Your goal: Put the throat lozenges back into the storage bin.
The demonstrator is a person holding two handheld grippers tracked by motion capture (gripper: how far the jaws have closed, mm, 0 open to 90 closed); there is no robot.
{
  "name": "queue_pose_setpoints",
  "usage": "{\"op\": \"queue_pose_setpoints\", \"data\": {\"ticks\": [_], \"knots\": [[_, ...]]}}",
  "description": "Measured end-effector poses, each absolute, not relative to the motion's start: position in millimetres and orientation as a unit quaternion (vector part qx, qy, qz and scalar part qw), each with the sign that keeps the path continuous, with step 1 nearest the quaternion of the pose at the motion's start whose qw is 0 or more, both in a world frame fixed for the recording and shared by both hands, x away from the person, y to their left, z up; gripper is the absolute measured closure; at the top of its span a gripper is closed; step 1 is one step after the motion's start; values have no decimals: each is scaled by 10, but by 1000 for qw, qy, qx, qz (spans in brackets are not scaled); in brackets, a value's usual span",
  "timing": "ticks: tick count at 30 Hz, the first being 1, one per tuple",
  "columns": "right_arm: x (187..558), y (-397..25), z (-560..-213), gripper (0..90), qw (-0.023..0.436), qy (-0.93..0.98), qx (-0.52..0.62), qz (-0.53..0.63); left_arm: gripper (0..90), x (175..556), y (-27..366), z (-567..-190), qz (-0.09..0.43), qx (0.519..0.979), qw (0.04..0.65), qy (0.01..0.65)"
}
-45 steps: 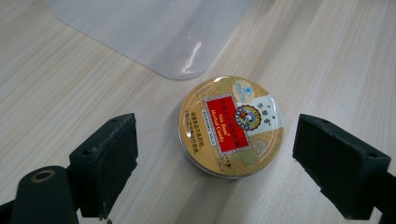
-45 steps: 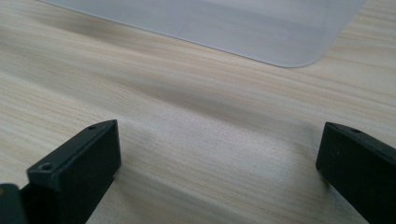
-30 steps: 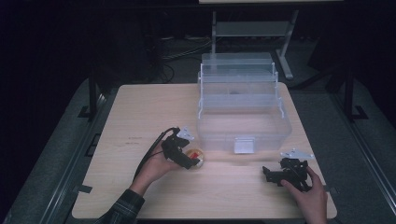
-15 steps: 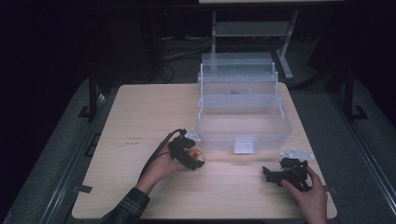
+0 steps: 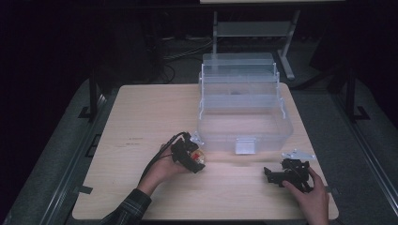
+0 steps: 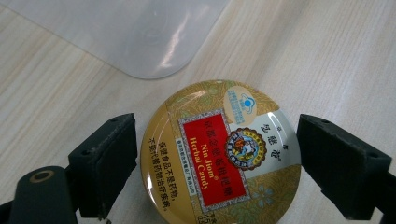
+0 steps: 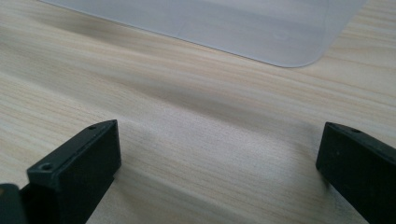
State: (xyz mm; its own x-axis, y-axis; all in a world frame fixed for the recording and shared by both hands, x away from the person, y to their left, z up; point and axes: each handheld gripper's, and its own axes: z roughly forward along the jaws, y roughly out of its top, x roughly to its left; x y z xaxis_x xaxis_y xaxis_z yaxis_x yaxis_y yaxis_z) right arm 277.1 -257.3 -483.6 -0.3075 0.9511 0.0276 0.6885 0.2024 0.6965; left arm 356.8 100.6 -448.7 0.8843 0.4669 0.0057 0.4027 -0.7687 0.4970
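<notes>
My left gripper (image 6: pixel 217 158), jaws wide, straddles the gold tin (image 6: pixel 219 156) without touching; it lies just before the clear box (image 5: pixel 244 110). The label reads "Nin Jiom Herbal Candy"; the lower edge is cut off. Right of the box, my right gripper (image 7: pixel 217 163) gapes empty.

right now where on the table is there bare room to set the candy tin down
The widest bare patch is the table's left half, from the clear plastic toolbox to the left edge. A smaller strip lies between the left gripper and right gripper. It is crowded at the toolbox's front corner, where the herbal candy tin sits between open jaws.
</notes>
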Motion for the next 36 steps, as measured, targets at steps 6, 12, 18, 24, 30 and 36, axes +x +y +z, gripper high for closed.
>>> {"op": "queue_pose_setpoints", "data": {"ticks": [6, 12, 18, 24, 30, 36], "knots": [[2771, -2573, -4836, 0, 211, 746, 550, 311, 136, 3566, 1001, -4492, 64, 941, 244, 228], [2771, -2573, -4836, 0, 211, 746, 549, 312, 175, 3557, 1005, -4480, 70, 940, 244, 227], [2771, -2573, -4836, 0, 211, 746, 549, 311, 191, 3555, 1008, -4478, 73, 940, 244, 228], [2771, -2573, -4836, 0, 211, 746, 549, 311, 195, 3558, 1016, -4475, 72, 940, 243, 229], [2771, -2573, -4836, 0, 211, 746, 549, 312, 197, 3561, 1032, -4467, 71, 942, 238, 227], [2771, -2573, -4836, 0, 211, 746, 549, 312, 198, 3564, 1048, -4454, 65, 943, 235, 228]]}}
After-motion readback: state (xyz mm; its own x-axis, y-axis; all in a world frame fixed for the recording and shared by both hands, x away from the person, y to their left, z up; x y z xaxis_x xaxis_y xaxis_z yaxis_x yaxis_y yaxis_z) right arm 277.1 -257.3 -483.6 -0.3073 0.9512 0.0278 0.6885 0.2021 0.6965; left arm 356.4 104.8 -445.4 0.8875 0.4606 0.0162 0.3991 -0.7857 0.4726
